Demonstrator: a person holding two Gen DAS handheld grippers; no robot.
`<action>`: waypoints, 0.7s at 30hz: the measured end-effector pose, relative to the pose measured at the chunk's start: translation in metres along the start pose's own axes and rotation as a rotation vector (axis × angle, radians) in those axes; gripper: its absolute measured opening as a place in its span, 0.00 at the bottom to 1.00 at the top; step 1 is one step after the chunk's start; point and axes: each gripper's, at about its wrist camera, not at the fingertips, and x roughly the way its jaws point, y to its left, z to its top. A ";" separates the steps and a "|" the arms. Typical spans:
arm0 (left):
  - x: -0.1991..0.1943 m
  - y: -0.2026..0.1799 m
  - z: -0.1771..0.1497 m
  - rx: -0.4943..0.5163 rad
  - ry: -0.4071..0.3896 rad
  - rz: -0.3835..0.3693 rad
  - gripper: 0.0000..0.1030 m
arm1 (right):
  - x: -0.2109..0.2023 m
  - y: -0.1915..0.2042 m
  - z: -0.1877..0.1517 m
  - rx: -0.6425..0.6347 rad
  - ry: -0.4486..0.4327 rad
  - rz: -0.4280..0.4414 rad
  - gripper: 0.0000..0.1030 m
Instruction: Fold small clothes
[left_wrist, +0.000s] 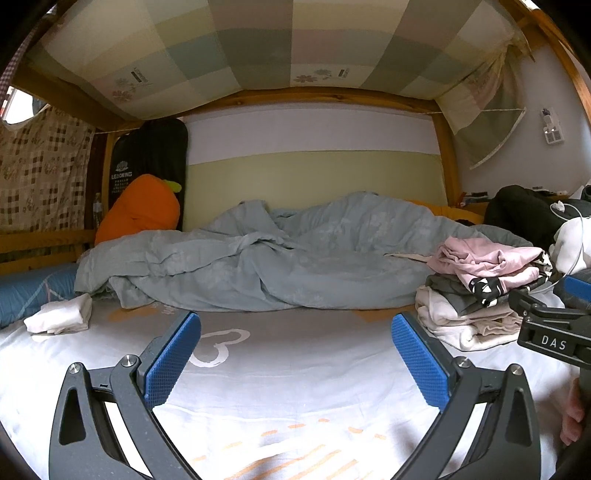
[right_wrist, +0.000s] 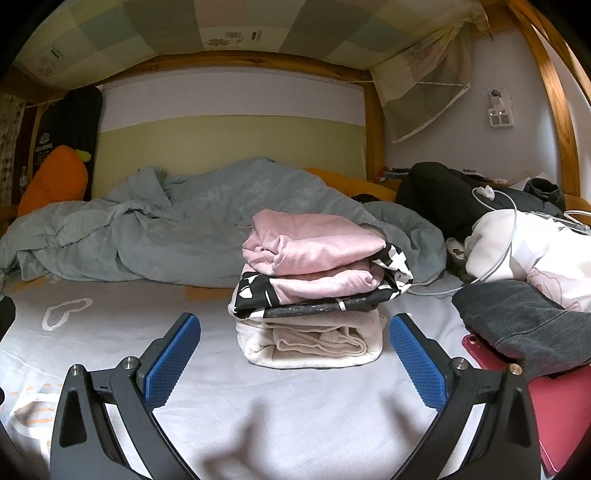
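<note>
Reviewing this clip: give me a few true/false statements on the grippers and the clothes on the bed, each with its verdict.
1. Both grippers are open and hold nothing. True: left gripper and right gripper both have jaws spread over the bed sheet.
2. The pink garment tops the clothes stack. True.
3. The stack's bottom layer is black. False: the cream garment lies at the bottom.
4. The white cloth lies on the stack. False: it lies apart on the sheet, far left in the left wrist view.
5. The quilt is folded neatly. False: it lies rumpled.
</note>
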 end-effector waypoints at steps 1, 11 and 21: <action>0.000 0.000 0.000 0.000 -0.001 0.000 1.00 | 0.000 0.000 0.000 -0.001 0.001 -0.001 0.99; 0.000 0.000 0.001 0.011 -0.002 0.000 1.00 | 0.000 0.000 0.000 -0.003 0.005 -0.003 0.99; 0.002 0.001 0.000 0.013 0.013 -0.001 1.00 | 0.002 -0.001 0.000 -0.012 0.014 -0.007 0.99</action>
